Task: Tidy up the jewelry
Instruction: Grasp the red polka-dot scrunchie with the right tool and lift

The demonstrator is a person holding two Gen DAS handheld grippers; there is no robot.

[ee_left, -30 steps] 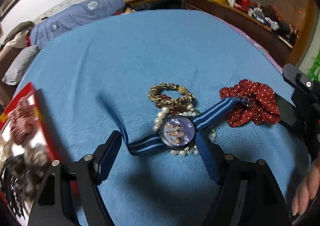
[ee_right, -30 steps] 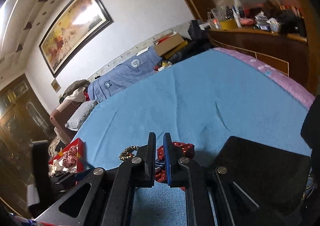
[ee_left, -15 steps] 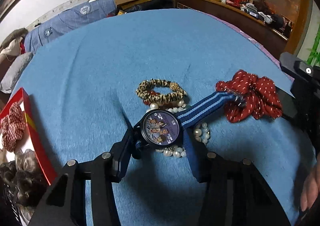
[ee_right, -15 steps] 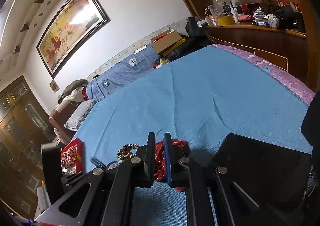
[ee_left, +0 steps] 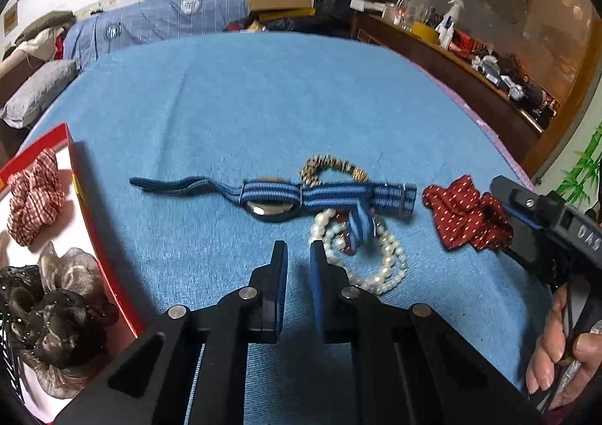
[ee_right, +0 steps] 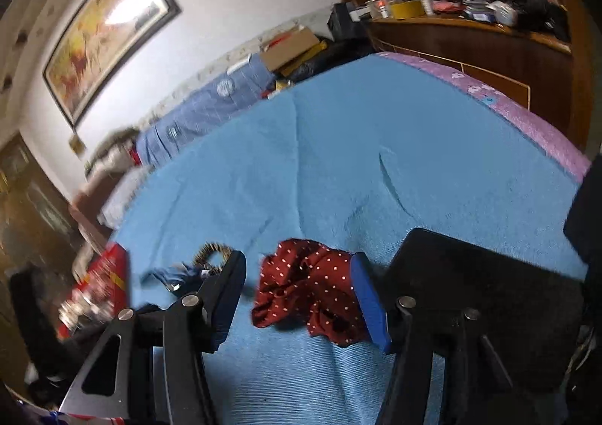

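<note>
There were four scrunchies (ee_left: 466,216), one watch (ee_left: 271,195), one pearl strand (ee_left: 380,267) and one box (ee_left: 90,222).

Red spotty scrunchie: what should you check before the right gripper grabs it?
1. Jaws of the right gripper, just opened, stand wide: ok.
2. The red scrunchie lies between them: ok.
3. Pads squeezing it: not ok, not yet.
4. The red box has bare room left: ok.
5. The left gripper, just closed on nothing, keeps clear of the scrunchie: ok.
</note>
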